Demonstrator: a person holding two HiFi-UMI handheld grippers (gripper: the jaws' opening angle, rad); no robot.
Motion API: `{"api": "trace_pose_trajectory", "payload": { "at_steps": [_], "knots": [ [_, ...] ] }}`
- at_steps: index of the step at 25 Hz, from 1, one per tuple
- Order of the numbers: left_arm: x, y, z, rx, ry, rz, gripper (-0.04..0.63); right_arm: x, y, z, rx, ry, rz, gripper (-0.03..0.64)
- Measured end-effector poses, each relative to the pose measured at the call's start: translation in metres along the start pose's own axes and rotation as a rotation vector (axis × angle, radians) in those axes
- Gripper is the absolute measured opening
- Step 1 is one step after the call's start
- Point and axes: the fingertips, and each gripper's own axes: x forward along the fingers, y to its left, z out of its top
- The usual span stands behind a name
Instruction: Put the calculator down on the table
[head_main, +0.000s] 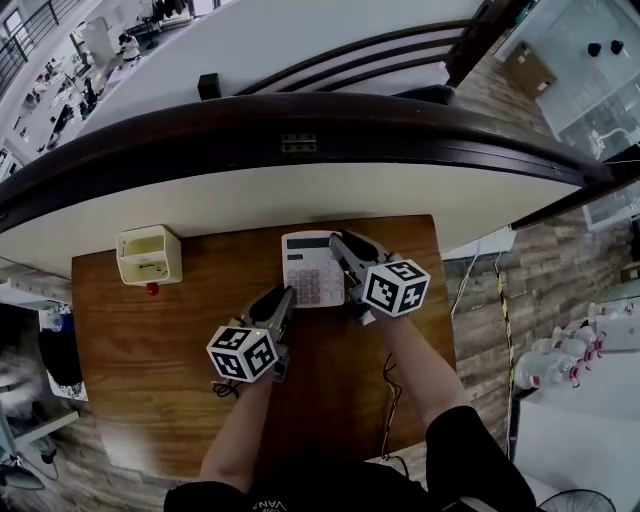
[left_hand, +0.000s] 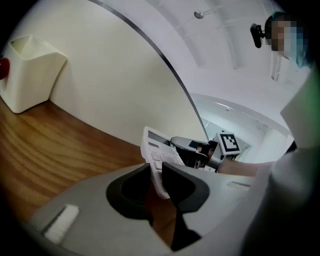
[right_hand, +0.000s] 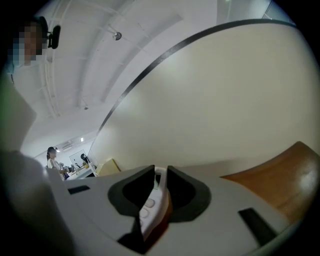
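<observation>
A white calculator (head_main: 312, 268) with pinkish keys is near the far edge of the wooden table (head_main: 160, 350). Both grippers hold it. My left gripper (head_main: 283, 300) is shut on its near left corner, and in the left gripper view the calculator (left_hand: 155, 152) stands tilted between the jaws of that gripper (left_hand: 156, 175). My right gripper (head_main: 340, 248) is shut on its right edge. In the right gripper view the calculator's thin edge (right_hand: 152, 202) is pinched in the right gripper (right_hand: 160, 176). The right gripper (left_hand: 200, 150) also shows beyond the calculator in the left gripper view.
A cream box (head_main: 150, 255) with a red knob below it stands at the table's far left, also seen as the box (left_hand: 30, 70). A curved white wall (head_main: 200, 205) with a dark rail (head_main: 300, 125) borders the table's far side. Cables hang at the near right edge.
</observation>
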Motion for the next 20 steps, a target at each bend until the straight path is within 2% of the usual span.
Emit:
{"api": "trace_pose_trajectory", "payload": {
  "at_steps": [7,9,10,13,20],
  "knots": [
    [0.012,0.013,0.008,0.137,0.022,0.065,0.064,0.021,-0.015,-0.004,0.020,0.001,-0.012,0.054],
    [0.016,0.011,0.008,0.226,0.034,0.072,0.061,0.025,-0.018,-0.008,0.007,0.017,-0.019,0.054],
    [0.018,0.006,0.009,0.281,0.034,0.060,0.015,0.027,-0.018,-0.010,-0.007,0.030,-0.023,0.054],
    [0.031,-0.008,0.012,0.400,0.037,0.045,0.009,0.033,-0.019,-0.014,-0.024,0.054,-0.033,0.054],
    [0.032,-0.007,0.009,0.424,0.033,0.070,0.009,0.039,-0.023,-0.018,-0.018,0.064,-0.060,0.054]
  ]
}}
